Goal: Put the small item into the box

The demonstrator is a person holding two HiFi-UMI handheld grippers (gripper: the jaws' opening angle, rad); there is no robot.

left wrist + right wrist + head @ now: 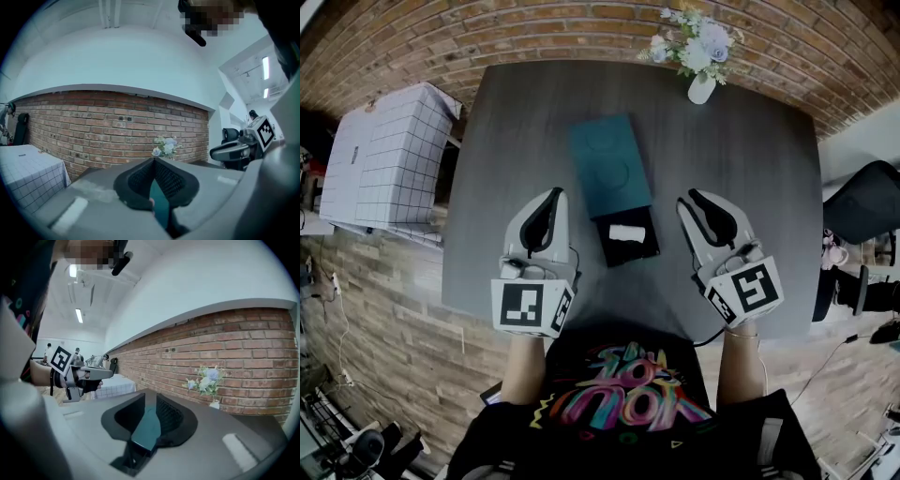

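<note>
A small white item (627,233) lies inside the open black box base (630,255) at the middle of the dark table (750,169). The teal lid (609,167) lies flat just beyond it, touching its far edge. My left gripper (553,194) hovers left of the box with its jaws together and nothing held. In its own view the left gripper (153,160) shows only a teal sliver behind the pads. My right gripper (689,199) hovers right of the box. The right gripper (146,397) keeps a narrow gap, through which the teal lid (149,427) shows; nothing is between the pads.
A white vase of pale flowers (698,52) stands at the table's far edge, in front of a brick wall. A table with a white gridded cloth (389,155) stands to the left. A black chair (867,202) is at the right.
</note>
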